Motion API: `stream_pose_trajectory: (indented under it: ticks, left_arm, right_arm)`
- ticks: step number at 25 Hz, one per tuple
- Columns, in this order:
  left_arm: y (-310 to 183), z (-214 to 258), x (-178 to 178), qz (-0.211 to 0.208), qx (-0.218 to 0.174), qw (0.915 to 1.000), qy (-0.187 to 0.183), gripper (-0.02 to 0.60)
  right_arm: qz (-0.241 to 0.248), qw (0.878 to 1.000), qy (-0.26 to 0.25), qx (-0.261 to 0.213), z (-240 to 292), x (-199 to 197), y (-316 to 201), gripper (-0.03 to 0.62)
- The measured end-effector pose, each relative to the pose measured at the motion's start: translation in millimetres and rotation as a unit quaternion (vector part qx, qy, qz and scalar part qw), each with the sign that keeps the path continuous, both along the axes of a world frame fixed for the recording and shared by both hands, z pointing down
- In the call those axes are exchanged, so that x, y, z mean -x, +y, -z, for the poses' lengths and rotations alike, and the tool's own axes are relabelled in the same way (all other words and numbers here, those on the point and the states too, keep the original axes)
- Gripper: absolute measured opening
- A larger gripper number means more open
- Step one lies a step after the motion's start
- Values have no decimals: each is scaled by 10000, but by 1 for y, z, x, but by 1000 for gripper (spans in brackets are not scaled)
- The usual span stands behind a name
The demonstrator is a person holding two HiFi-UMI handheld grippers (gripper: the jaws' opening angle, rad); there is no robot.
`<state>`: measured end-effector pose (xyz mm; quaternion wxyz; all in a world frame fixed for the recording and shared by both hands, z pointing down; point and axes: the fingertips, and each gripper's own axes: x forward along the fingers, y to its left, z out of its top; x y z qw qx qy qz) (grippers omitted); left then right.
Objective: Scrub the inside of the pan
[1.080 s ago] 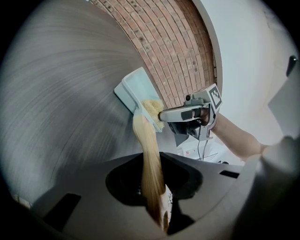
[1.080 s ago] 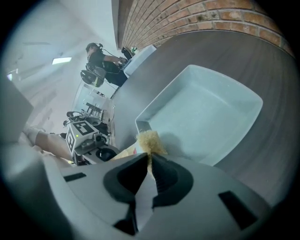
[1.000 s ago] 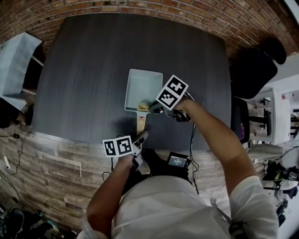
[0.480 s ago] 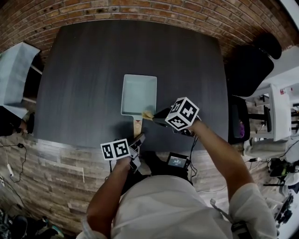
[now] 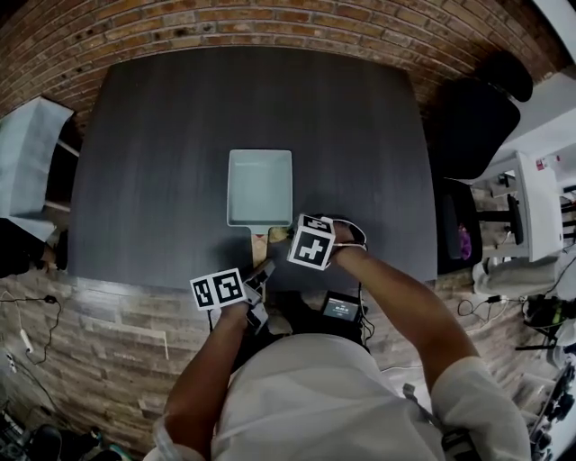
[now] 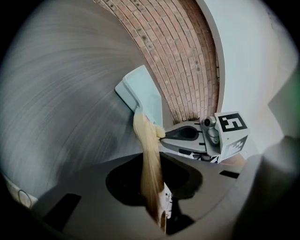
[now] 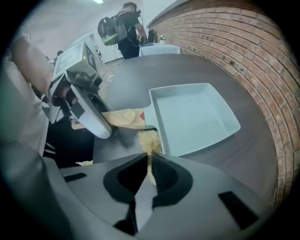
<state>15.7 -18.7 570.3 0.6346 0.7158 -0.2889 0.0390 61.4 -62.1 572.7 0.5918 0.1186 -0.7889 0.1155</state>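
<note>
Pan (image 5: 259,185): pale blue-green, rectangular, shallow; it lies flat near the middle of the tabletop (image 5: 162,135), well in from every edge, with its interior bare.
Wooden handle (image 5: 259,241): projects from the pan's near short side toward the person.
Left hand-held gripper (image 5: 266,267): closed on the free end of the wooden handle. In the left gripper view the handle runs from between the jaws up to the pan. The gripper points at a shallow downward slant.
Right hand-held gripper (image 5: 282,236): closed on a scrubber (image 7: 149,140), pointing steeply down, with its marker cube (image 5: 312,241) facing up.
Scrubber: a pale yellow, fibrous wad that sticks out past the jaw tips.
Scrubber location: outside the pan, just beside the near right corner where the handle joins (contact with the outer wall cannot be determined). It hangs over bare tabletop beside the handle.
Relation of grippers: the right one stands just beside the left one's grip, on the handle's right side; the two are apart.
Surroundings: a brick wall (image 5: 270,27) borders the far edge of the tabletop.
</note>
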Motion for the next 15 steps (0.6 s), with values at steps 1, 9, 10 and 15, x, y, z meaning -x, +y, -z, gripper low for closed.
stream_pose_trajectory:
  ticks: [1, 9, 10, 15]
  left_arm:
    - [1, 0, 0, -10, 15, 10000, 6, 86]
    - [10, 0, -1, -101, 84, 9998, 135, 84]
    - [11, 0, -1, -110, 88, 9998, 147, 84]
    - [17, 1, 1, -195, 100, 9996, 169, 83]
  right_arm:
    - [-88, 10000, -1, -43, -1, 0, -2, 35]
    - [-528, 9984, -40, -198, 4, -19, -9, 35]
    - [-542, 9984, -21, -187, 4, -22, -8, 35]
    - [-539, 9983, 83, -182, 3, -34, -5, 35]
